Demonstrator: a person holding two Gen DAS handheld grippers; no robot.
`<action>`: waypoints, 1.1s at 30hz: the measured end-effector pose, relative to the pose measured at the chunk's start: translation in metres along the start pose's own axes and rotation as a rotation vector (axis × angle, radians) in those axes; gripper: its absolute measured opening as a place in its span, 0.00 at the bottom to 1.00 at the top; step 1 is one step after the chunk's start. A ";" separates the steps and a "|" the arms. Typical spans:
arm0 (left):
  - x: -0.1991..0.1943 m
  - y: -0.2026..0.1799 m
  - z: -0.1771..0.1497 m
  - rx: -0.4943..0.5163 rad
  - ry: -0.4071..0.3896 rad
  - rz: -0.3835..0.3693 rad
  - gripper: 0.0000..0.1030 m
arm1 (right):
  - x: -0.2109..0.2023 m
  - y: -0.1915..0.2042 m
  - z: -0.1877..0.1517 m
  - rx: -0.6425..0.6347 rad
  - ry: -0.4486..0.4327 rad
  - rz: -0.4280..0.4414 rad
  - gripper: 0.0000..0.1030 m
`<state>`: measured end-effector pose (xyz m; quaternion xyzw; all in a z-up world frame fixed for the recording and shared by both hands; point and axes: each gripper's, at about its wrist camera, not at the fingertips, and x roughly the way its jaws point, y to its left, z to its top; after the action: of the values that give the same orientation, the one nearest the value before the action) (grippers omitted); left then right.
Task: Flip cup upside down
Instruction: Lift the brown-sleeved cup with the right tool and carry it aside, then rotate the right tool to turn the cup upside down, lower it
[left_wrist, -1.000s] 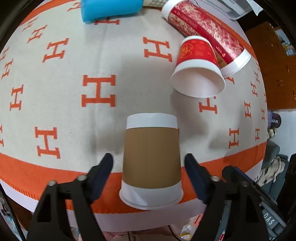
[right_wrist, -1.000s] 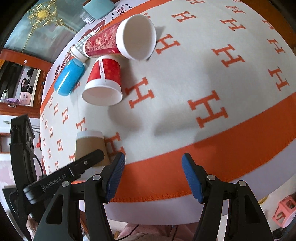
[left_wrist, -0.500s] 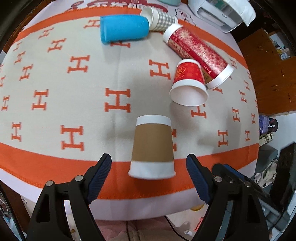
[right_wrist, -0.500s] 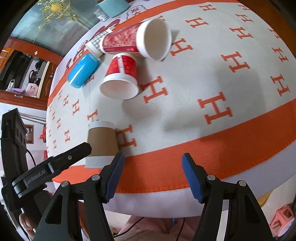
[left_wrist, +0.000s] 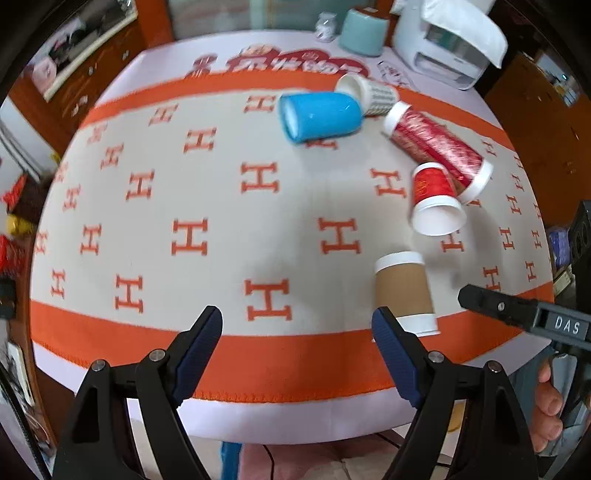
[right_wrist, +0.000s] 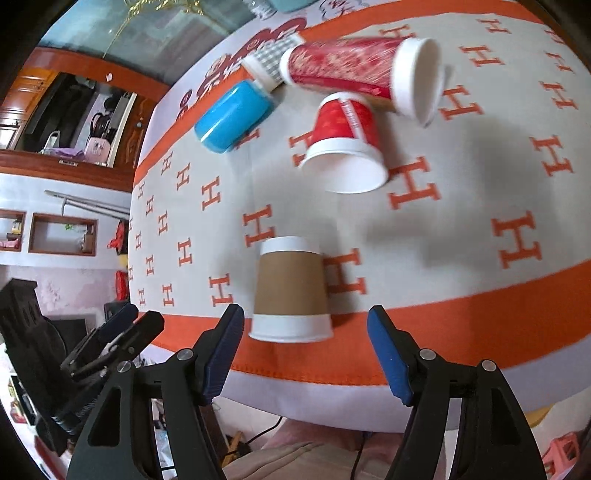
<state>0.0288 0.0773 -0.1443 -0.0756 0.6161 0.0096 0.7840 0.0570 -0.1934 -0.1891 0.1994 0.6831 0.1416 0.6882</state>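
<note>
A brown paper cup with white bands stands mouth down on the orange border of the H-patterned cloth. It also shows in the right wrist view. My left gripper is open and empty, pulled back to the left of the cup. My right gripper is open and empty, its jaws standing either side of the cup's rim, just in front of it. The right gripper's finger shows at the right of the left wrist view.
A small red cup lies on its side behind the brown cup. A sleeve of red cups, a blue cup and a checked cup lie further back. A white appliance stands at the far edge.
My left gripper has let go of the upside-down brown cup, backed off and swung left. My right gripper has moved left and now faces the cup.
</note>
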 end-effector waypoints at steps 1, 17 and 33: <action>0.005 0.005 0.001 -0.011 0.015 -0.010 0.79 | 0.004 0.002 0.004 0.002 0.009 0.000 0.68; 0.056 0.022 0.020 0.030 0.128 -0.021 0.79 | 0.089 0.012 0.042 0.053 0.163 -0.050 0.68; 0.070 0.017 0.030 0.056 0.151 -0.027 0.79 | 0.114 0.020 0.053 0.033 0.205 -0.063 0.59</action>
<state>0.0724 0.0928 -0.2067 -0.0624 0.6723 -0.0239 0.7373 0.1144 -0.1268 -0.2813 0.1735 0.7582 0.1282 0.6153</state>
